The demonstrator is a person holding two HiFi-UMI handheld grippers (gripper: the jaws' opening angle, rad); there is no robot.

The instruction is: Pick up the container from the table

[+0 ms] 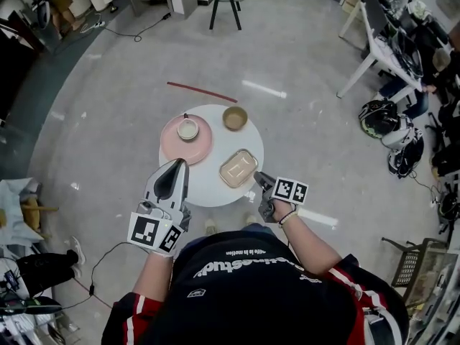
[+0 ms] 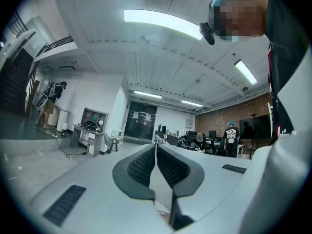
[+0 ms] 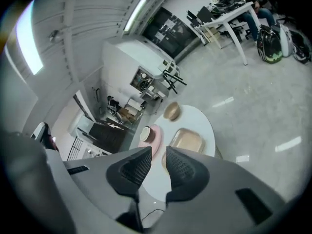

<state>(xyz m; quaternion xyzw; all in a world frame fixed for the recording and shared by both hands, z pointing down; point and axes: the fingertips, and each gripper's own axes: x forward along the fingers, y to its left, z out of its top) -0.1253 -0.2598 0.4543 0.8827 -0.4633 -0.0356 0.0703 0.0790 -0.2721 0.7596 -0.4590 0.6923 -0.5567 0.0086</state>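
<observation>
Head view: one round white table (image 1: pixel 213 190). Four items sit on it:
- one pink plate (image 1: pixel 180 146) at the left
- one small white cup (image 1: pixel 187 129) on that plate
- one tan bowl (image 1: pixel 234 118) at the far edge
- one beige rectangular container (image 1: pixel 238 168) on the right half, near the person and apart from the plate and bowl

One red stick (image 1: pixel 201 91) lies on the floor beyond the table. There are two grippers. The left gripper (image 1: pixel 178 164) is over the near left rim, tips just beside the plate. The right gripper (image 1: pixel 257 176) is at the near right rim, close to the container and not touching it.

Left gripper view: the left gripper (image 2: pixel 156 147) is tilted up at the room. Its jaws are pressed together at the tips with nothing between them. One long ceiling light (image 2: pixel 161 23) shows overhead.

Right gripper view: the right gripper (image 3: pixel 158 152) has its jaws slightly spread and empty. Past them are the table (image 3: pixel 207 123), container (image 3: pixel 186 140), plate (image 3: pixel 156 136), cup (image 3: pixel 145 133) and bowl (image 3: pixel 171 111). The container lies flat on the table, beyond the right jaw.
</observation>
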